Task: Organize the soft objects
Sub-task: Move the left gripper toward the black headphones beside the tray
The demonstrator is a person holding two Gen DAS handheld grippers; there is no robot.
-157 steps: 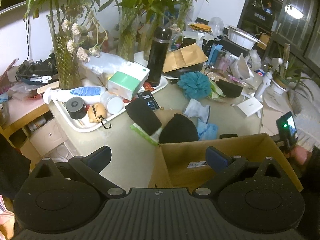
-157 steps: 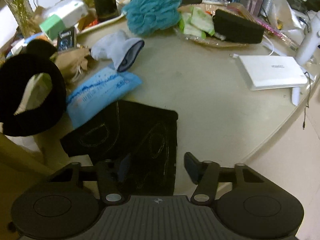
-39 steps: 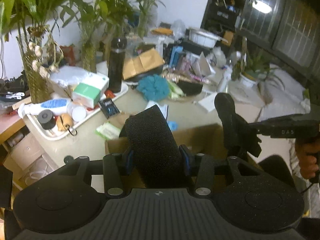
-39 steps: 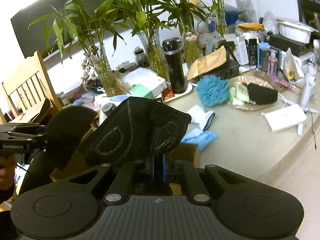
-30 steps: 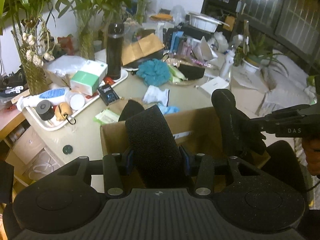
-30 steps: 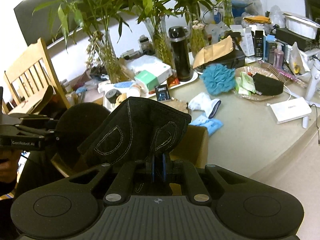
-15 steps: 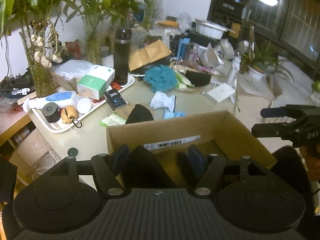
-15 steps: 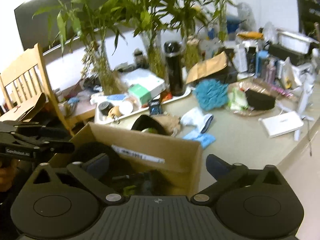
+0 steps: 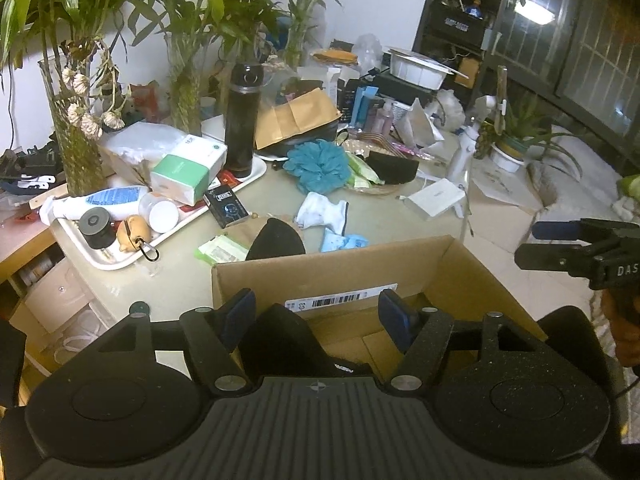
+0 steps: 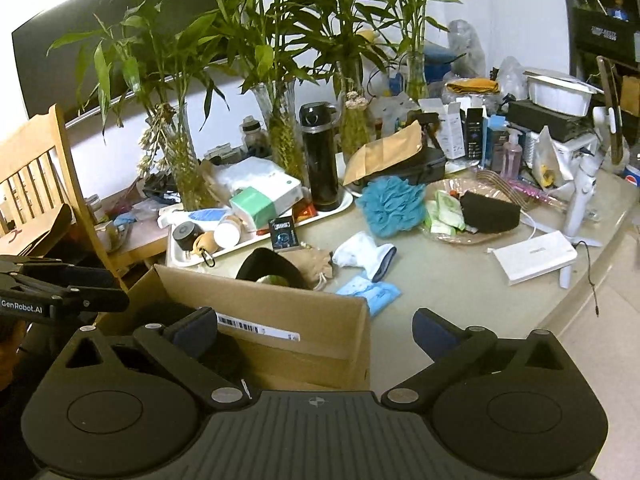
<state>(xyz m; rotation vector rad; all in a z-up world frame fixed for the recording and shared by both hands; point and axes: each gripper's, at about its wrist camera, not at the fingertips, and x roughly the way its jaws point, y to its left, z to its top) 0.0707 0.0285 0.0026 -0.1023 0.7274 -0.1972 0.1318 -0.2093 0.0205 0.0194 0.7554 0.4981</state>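
An open cardboard box (image 9: 340, 258) (image 10: 264, 300) sits at the table's near edge. My left gripper (image 9: 317, 312) hangs open over it. A black foam block (image 9: 280, 336) lies loose inside, below the fingers. Above the box's right wall my right gripper (image 10: 313, 328) stands wide open with nothing in it; dark soft things (image 10: 224, 360) lie in the box under it. On the table beyond are a blue bath pouf (image 9: 318, 166) (image 10: 392, 206), a white sock (image 9: 324, 212) (image 10: 364, 256), a blue packet (image 10: 370, 292) and a black rounded piece (image 9: 276, 238).
A white tray (image 9: 120, 258) with bottles, a black flask (image 9: 240, 128) and glass vases of bamboo (image 9: 76, 152) crowd the left and back. A white power bank (image 9: 436, 200) and a plate with a black pouch (image 10: 490, 212) lie to the right. A wooden chair (image 10: 36, 184) stands at the left.
Both grippers opened. The black foam block left my left fingers and the black stitched glove left my right fingers; both dropped into the box.
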